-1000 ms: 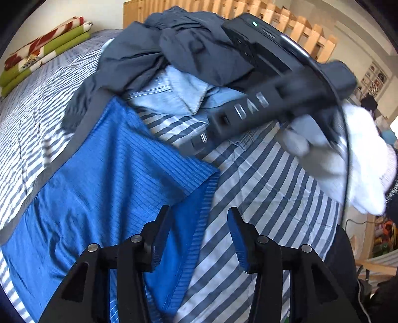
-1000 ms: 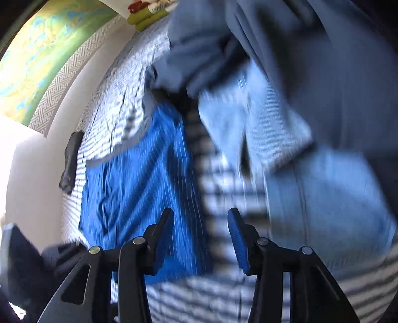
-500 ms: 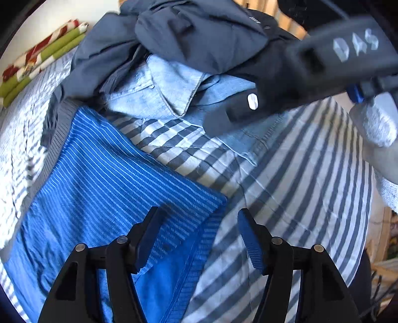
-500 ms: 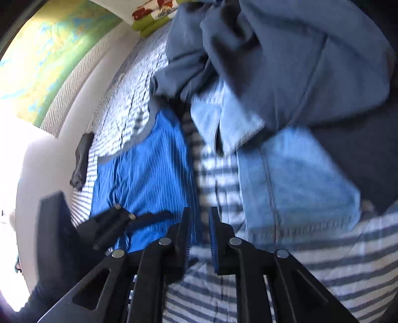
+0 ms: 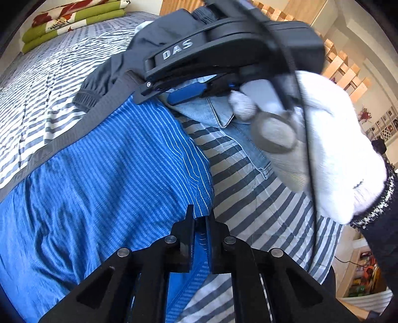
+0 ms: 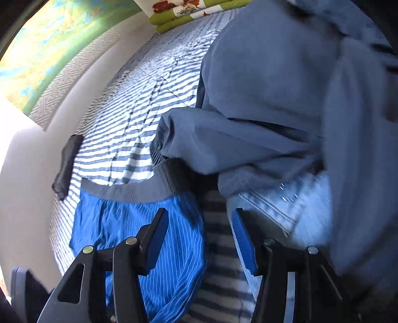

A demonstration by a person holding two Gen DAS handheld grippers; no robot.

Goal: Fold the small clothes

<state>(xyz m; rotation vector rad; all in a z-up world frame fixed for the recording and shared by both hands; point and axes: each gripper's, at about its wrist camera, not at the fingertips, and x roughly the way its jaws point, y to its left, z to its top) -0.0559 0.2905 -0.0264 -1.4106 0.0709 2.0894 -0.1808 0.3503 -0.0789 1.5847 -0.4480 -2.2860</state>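
Blue striped shorts (image 5: 112,174) with a grey waistband (image 5: 74,129) lie flat on the striped bed. My left gripper (image 5: 200,213) is closing, and its pads pinch the hem corner of the shorts. In the left wrist view a white-gloved hand (image 5: 330,149) holds my right gripper (image 5: 159,95) over the waistband end, beside the clothes pile. The right wrist view shows my right gripper (image 6: 200,216) with its jaws opening and nothing between them. It hangs above the right edge of the shorts (image 6: 174,248) and the sheet.
A pile with a dark navy jacket (image 6: 273,99) and a light denim shirt (image 6: 298,206) lies just beyond the shorts. A small dark folded item (image 6: 66,164) sits by the white wall. Folded green and red blankets (image 5: 69,22) lie at the bed's far end. A wooden slatted frame (image 5: 343,67) stands behind.
My left gripper has gone from wide open to shut on the shorts' hem corner. My right gripper, nearly shut half a second ago, has opened and moved toward the waistband end.
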